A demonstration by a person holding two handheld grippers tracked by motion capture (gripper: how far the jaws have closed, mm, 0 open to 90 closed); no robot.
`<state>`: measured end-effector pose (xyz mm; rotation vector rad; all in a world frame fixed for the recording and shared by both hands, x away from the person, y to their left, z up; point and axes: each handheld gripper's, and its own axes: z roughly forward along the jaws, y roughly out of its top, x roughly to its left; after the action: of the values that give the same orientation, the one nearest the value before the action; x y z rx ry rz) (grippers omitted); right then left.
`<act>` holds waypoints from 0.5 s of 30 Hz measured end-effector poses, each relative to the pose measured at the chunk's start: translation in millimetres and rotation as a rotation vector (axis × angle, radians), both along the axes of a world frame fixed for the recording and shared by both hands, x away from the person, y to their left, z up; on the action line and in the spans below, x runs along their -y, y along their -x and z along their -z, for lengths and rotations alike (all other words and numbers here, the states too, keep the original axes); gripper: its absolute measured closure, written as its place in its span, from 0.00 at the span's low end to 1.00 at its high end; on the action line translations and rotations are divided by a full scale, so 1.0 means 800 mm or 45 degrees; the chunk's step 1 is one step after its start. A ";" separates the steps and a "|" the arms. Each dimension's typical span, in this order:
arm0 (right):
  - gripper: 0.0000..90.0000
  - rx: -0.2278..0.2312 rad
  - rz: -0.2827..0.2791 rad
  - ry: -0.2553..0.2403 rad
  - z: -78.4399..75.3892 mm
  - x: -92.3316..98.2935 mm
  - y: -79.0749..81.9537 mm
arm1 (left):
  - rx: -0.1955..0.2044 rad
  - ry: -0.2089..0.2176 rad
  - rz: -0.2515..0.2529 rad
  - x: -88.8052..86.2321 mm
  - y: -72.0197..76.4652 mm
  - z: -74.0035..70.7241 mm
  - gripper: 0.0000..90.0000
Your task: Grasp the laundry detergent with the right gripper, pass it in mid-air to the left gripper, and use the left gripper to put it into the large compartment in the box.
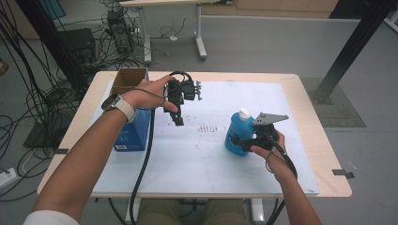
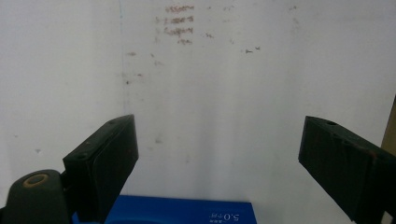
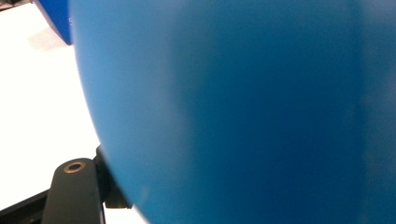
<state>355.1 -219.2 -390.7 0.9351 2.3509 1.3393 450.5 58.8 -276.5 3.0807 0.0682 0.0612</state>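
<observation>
From the high view, the right tongs (image 1: 245,140) sit at the lower body of a blue bottle (image 1: 236,135) with a white cap (image 1: 244,113), which stands upright on the white mat of the desk (image 1: 324,154); the jaws reach around its belly from the person's side, but whether the pads already press on it I cannot tell from here. The left tongs (image 1: 179,118) hang above the mat well to the left of the bottle, tips pointing down, just beside a blue box (image 1: 136,131) with an open cardboard top. In the left gripper view those tongs (image 2: 217,163) stand wide apart with nothing between them, bare mat beyond and the blue box (image 2: 187,212) edge just under the tips. In the right gripper view the bottle (image 3: 243,107) is pressed right up against the camera, a smooth rounded blue wall deep between the jaws. It looks like rigid, slick plastic, probably weighty if full, so a low squeeze across the belly may slip; taking it square at mid-body, below the shoulder, seems safest.
</observation>
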 end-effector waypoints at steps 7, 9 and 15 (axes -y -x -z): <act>0.29 0.002 0.002 -0.004 0.001 -0.001 -0.001 | -0.008 -0.007 -0.001 -0.001 0.000 0.004 0.14; 0.30 0.004 0.001 -0.005 0.001 -0.001 -0.001 | -0.008 -0.006 -0.002 -0.002 0.000 0.003 0.14; 0.33 0.010 -0.002 -0.005 0.001 -0.001 -0.001 | -0.008 -0.006 -0.005 -0.002 -0.001 0.004 0.14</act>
<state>356.0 -218.3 -391.7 0.9281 2.3446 1.3463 451.2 60.7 -279.3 3.0858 0.0742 0.0521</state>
